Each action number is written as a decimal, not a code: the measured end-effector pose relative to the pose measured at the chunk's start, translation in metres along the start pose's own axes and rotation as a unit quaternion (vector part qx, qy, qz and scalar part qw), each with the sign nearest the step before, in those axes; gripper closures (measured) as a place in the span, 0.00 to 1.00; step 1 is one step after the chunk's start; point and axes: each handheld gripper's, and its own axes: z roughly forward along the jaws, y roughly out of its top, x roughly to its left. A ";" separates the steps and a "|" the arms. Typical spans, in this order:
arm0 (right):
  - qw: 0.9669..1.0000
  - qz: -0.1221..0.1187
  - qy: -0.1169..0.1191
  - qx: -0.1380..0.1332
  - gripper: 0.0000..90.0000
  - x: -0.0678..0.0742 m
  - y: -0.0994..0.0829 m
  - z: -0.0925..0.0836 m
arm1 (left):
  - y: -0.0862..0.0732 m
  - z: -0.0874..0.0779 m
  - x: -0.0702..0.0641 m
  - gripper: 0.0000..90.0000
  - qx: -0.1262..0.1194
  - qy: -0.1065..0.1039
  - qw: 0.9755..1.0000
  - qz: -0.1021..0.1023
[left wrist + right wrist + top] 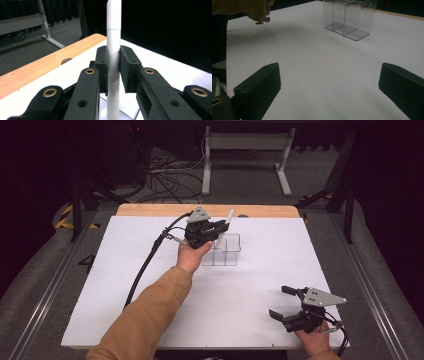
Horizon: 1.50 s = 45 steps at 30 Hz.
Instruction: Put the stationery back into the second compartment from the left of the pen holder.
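A white pen (113, 50) stands upright between my left gripper's pads, clamped at its middle. In the high view the left gripper (218, 231) hovers over the clear plastic organizer (223, 251) with the pen (228, 219) sticking up and its lower end inside a compartment. The clear organizer (348, 17) has several upright compartments and sits at the table's middle back. My right gripper (282, 303) rests near the front right edge, jaws wide apart, nothing between them. Its black fingers (258, 83) frame bare white surface.
The white table sheet (250, 290) covers most of the top, with a wooden strip (150, 210) along the far edge. A sleeve in tan cloth (145, 315) reaches diagonally across the left centre. Cables and a white frame leg (206, 165) lie on the floor beyond.
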 end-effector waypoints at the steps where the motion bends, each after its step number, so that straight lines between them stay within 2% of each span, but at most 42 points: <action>1: 1.000 0.000 0.000 -0.001 0.05 0.000 0.000 0.000 | 0.000 -0.001 -0.001 0.86 0.005 0.003 1.000 0.001; 2: 1.000 0.000 0.000 -0.001 0.05 -0.001 0.001 0.000 | 0.000 -0.002 -0.002 0.84 0.010 0.006 1.000 0.004; 4: 1.000 0.001 0.000 -0.003 0.05 -0.001 0.001 0.000 | 0.001 -0.004 -0.003 0.69 0.021 0.012 1.000 0.005; 7: 1.000 0.004 0.001 -0.004 0.05 -0.002 0.002 0.002 | 0.002 -0.014 -0.005 0.56 0.016 0.032 0.999 0.011; 13: 1.000 0.002 0.003 0.001 0.05 -0.001 0.003 0.004 | 0.003 -0.033 -0.009 0.45 0.004 0.046 0.999 0.023; 15: 1.000 0.001 0.003 0.000 0.05 -0.002 0.003 0.004 | 0.004 -0.040 -0.010 0.41 0.002 0.044 0.999 0.023; 19: 1.000 0.002 0.000 0.002 0.05 -0.002 0.003 0.005 | 0.006 -0.051 -0.013 0.38 -0.010 0.039 0.999 0.024; 30: 1.000 0.001 0.000 0.006 0.05 -0.001 0.002 0.004 | 0.008 -0.071 -0.020 0.35 -0.012 0.037 0.999 0.033; 38: 1.000 0.000 0.001 0.006 0.05 -0.001 0.002 0.004 | 0.005 -0.089 -0.027 0.23 -0.005 0.042 0.999 0.030; 41: 1.000 0.000 0.001 0.006 0.05 -0.001 0.002 0.004 | 0.004 -0.100 -0.029 0.19 -0.004 0.044 0.999 0.032; 45: 1.000 0.001 0.003 0.006 0.05 0.000 0.002 0.004 | 0.003 -0.116 -0.033 0.17 -0.005 0.039 0.999 0.024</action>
